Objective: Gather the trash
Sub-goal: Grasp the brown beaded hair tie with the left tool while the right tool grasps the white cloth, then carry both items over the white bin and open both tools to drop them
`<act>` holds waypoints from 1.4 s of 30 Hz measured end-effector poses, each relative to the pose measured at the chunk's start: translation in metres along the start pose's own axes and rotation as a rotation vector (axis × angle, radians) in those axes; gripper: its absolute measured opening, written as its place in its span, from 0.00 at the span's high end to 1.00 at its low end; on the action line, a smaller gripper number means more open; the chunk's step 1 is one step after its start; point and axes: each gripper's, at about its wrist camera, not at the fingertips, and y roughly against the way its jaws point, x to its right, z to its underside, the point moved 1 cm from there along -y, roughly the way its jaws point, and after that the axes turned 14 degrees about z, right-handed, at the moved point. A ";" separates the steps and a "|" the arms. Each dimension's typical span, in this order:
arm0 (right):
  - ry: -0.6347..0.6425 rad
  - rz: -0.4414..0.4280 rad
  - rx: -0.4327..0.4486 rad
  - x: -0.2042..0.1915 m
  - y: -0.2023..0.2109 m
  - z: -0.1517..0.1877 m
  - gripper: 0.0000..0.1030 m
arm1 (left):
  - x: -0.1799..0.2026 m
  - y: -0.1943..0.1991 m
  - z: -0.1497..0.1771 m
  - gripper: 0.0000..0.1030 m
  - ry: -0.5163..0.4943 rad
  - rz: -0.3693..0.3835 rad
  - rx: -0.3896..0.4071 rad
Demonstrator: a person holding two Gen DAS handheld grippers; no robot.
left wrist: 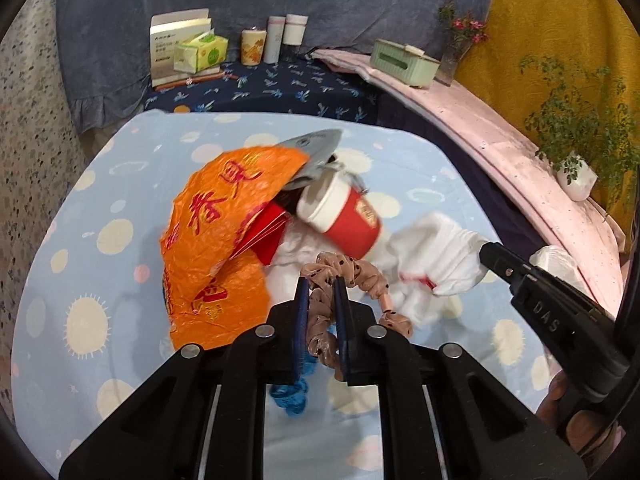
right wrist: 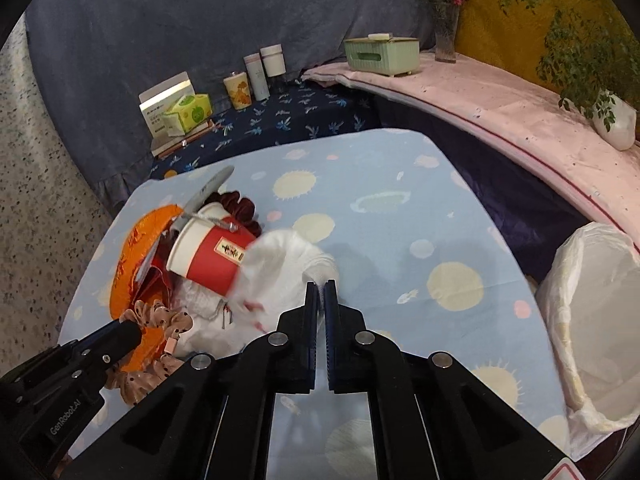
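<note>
A heap of trash lies on the light blue spotted cloth (left wrist: 100, 280): an orange plastic bag (left wrist: 224, 216), a red paper cup (left wrist: 348, 216) on its side, a grey marker (left wrist: 316, 140), red packets and a white plastic bag (left wrist: 436, 252). My left gripper (left wrist: 322, 282) is shut on a beige dotted scrunchie (left wrist: 356, 270) at the heap's near edge. My right gripper (right wrist: 322, 284) is shut on a corner of the white plastic bag (right wrist: 288, 268), right of the red cup (right wrist: 216, 256). The left gripper (right wrist: 130, 332) enters the right wrist view from the lower left, by the scrunchie (right wrist: 160, 320).
A bin lined with a white bag (right wrist: 592, 320) stands at the right of the cloth. A blue curly thing (left wrist: 292, 396) lies under my left fingers. Boxes, cups and bottles (left wrist: 256, 46) stand at the back. A green box (left wrist: 404, 62) and plants (left wrist: 576, 120) sit on the pink ledge.
</note>
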 end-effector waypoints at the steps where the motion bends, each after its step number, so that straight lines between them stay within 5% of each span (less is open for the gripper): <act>1: -0.008 0.004 0.013 0.006 0.007 -0.004 0.96 | 0.007 0.003 -0.002 0.88 -0.009 0.005 0.008; 19: -0.156 0.133 0.158 0.151 0.088 -0.028 0.96 | 0.164 0.002 -0.018 0.88 -0.193 0.146 0.031; 30: -0.258 0.193 0.123 0.240 0.086 -0.005 0.97 | 0.247 -0.035 0.000 0.88 -0.278 0.239 -0.033; 42: -0.325 0.230 0.049 0.290 0.057 0.020 0.96 | 0.297 -0.081 0.018 0.84 -0.322 0.300 -0.106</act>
